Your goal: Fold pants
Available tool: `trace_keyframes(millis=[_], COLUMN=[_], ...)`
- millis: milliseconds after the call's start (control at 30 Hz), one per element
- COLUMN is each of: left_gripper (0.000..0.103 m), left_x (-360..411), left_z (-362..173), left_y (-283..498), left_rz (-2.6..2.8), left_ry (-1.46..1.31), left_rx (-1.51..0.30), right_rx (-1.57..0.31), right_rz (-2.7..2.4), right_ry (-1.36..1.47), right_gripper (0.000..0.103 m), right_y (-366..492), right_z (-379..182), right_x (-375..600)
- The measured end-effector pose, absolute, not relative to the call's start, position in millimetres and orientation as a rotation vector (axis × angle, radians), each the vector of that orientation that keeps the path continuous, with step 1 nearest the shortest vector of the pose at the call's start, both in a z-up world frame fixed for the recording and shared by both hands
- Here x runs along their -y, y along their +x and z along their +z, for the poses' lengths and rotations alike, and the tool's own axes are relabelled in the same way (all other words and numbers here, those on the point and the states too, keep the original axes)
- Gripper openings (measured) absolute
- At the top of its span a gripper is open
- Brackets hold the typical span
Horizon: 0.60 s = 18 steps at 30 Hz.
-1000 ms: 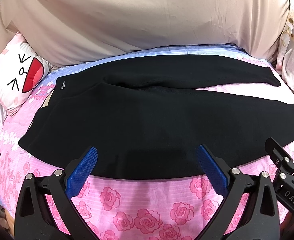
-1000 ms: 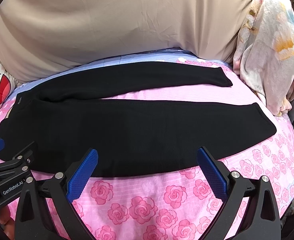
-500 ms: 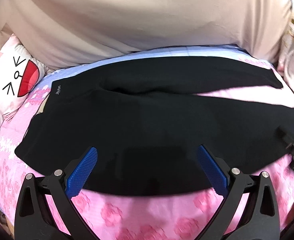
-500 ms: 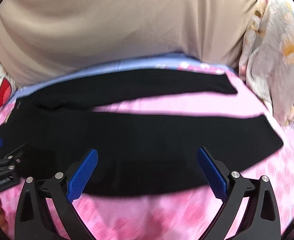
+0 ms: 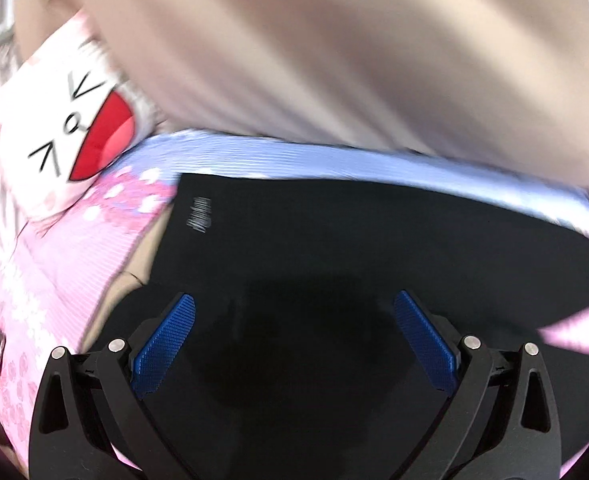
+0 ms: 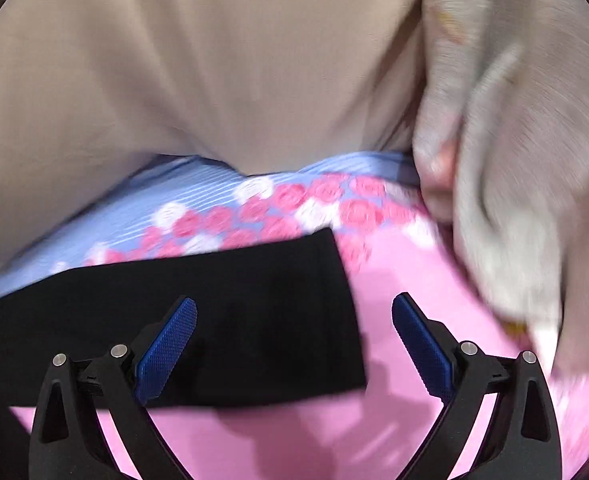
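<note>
Moving in closer than a sec ago, left claw (image 5: 294,336) & right claw (image 6: 294,338) gape wide over black pants (image 5: 354,264) flat on bed (image 6: 394,280), cuff at 12 o'clock, grab coming.

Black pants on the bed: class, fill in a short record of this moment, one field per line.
Garment: black pants, lying flat on bedspread
Surface: pink rose-print bedspread
Left tool: open, over the waistband end near the white logo
Right tool: open, over the leg cuff
Pillow: cartoon-face pillow, beyond the waistband
Fold: not yet begun
</note>
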<state>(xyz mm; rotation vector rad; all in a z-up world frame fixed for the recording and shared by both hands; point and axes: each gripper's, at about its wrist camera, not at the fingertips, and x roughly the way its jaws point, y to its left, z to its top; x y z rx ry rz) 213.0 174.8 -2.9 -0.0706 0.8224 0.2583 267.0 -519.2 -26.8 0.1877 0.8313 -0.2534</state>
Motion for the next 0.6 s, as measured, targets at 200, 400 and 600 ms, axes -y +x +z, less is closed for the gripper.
trace_keyframes(millis=[200, 400, 600], left_gripper=[0.098, 0.098, 0.098], left_x=[-281.5, -328.6, -339.4], left_z=[-8.2, -24.3, -71.8], left_y=[290.0, 348.7, 386.8], left_rz=[0.412, 0.418, 0.371], left_ry=[-0.162, -0.094, -0.136], left_rx=[-0.883, -0.896, -1.046], right_rx=[-0.910, -0.924, -0.934], right_rz=[-0.220, -0.172, -0.118], right_ry=[0.188, 0.124, 0.152], right_gripper=[0.096, 0.076, 0.026], right_y=[316.2, 326.2, 329.9], right_z=[-52.6, -65.8, -62.4], right_x=[534.4, 522.3, 514.2])
